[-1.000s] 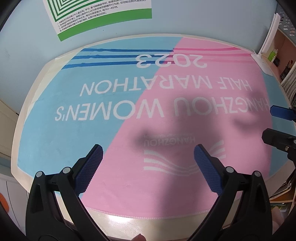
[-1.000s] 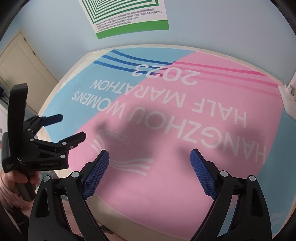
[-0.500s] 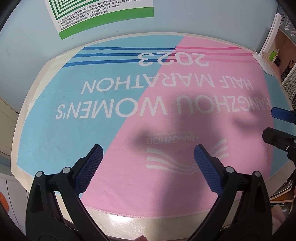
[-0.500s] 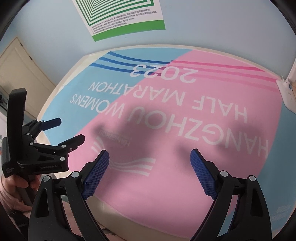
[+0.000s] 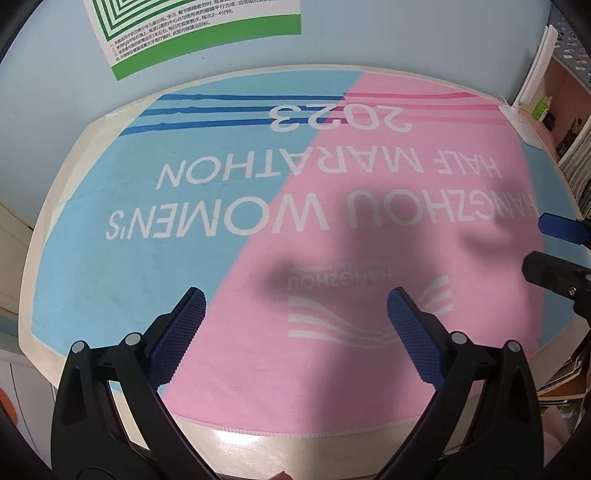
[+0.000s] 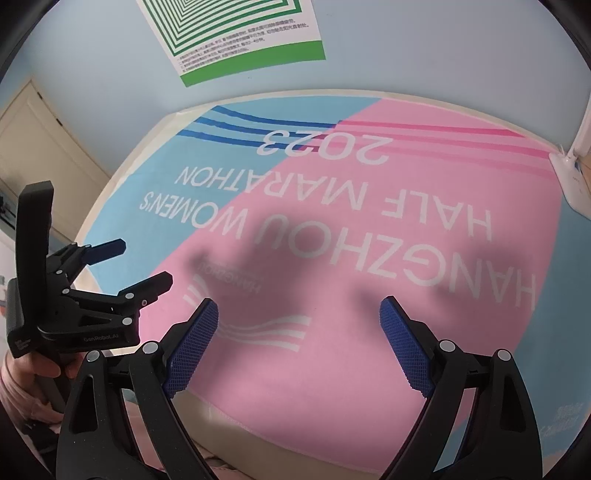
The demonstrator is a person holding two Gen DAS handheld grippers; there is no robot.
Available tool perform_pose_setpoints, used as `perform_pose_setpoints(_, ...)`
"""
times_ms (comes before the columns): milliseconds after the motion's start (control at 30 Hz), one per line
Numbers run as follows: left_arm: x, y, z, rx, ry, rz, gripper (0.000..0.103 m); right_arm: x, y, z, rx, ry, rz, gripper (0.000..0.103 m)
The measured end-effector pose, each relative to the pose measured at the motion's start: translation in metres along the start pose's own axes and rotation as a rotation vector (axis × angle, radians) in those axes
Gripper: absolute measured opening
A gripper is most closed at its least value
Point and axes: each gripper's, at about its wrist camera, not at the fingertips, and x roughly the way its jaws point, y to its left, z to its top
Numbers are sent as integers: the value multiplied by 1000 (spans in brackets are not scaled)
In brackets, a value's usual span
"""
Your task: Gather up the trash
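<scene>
No trash shows in either view. A pink and blue towel [image 5: 332,229] printed with white marathon lettering covers a cream table [image 5: 66,173]. My left gripper [image 5: 295,314] hovers open over the towel's near pink part, nothing between its blue pads. My right gripper [image 6: 299,321] is open too, above the same towel [image 6: 369,229]. In the right wrist view the left gripper [image 6: 144,262] appears at the left edge, held by a hand [image 6: 29,373]. The right gripper [image 5: 543,243] pokes in at the right edge of the left wrist view.
A green and white poster [image 5: 192,33] hangs on the light blue wall behind the table. A white device [image 5: 521,122] stands at the towel's far right corner. Shelves with books [image 5: 576,158] lie to the right. A cream door [image 6: 40,147] is at the left.
Both views have shifted slightly, so the towel sits a little lower and further right in frame. Both grippers stay open over the towel.
</scene>
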Motion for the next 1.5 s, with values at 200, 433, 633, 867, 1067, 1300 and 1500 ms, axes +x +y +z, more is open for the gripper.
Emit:
perform_pose_setpoints(200, 1, -2, 1, 15, -3, -4, 96, -1, -1, 0, 7, -4, 1, 88)
perform_pose_setpoints(433, 1, -2, 0, 13, -6, -6, 96, -2, -3, -1, 9, -5, -2, 88)
perform_pose_setpoints(633, 1, -3, 1, 17, -6, -7, 96, -3, -5, 0, 11, -5, -2, 88)
perform_pose_setpoints(867, 1, -5, 1, 25, -7, -5, 96, -4, -5, -1, 9, -6, -3, 88)
perform_pose_setpoints(1067, 1, -7, 1, 28, -6, -5, 96, -5, -7, -1, 12, -5, -4, 88)
perform_pose_setpoints(1300, 0, -7, 0, 29, -7, -4, 96, -5, -7, -2, 11, -6, -6, 88)
perform_pose_setpoints(1500, -1, -9, -1, 31, -9, -3, 96, -8, -9, -2, 15, -11, -7, 88)
